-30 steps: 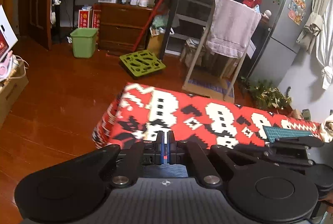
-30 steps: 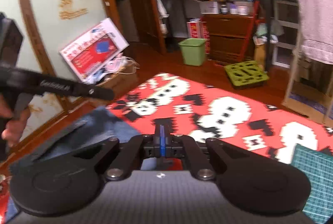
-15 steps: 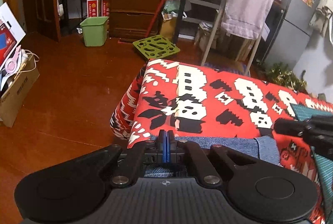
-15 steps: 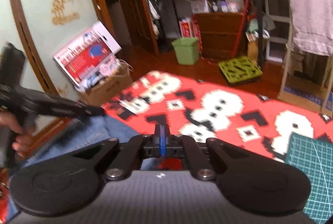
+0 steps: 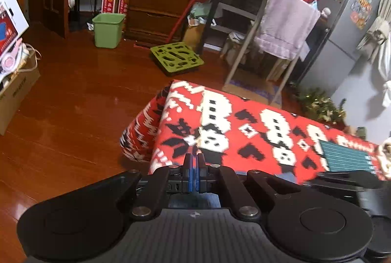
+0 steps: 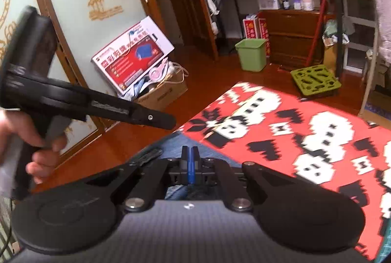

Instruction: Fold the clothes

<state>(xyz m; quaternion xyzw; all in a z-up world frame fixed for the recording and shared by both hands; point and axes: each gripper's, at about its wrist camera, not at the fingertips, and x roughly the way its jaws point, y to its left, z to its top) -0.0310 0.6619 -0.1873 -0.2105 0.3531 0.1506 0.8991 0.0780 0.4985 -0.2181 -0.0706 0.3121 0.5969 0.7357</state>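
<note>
Big red patterned blanket (image 6: 317,131) covers the table, and the jeans (image 6: 180,140) lie on its near-left corner, right under both tools. Right gripper (image 6: 190,165) and left gripper (image 5: 194,171) are both pinched closed, probably on denim (hard to see under the housings). Waist-to-hem direction unclear; neither's obviously nearer.

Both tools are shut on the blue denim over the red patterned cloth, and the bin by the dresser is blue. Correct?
Not quite: the bin is green, as the left wrist view shows. The left tool and right tool are shut on the blue denim over the red patterned cloth.
</note>
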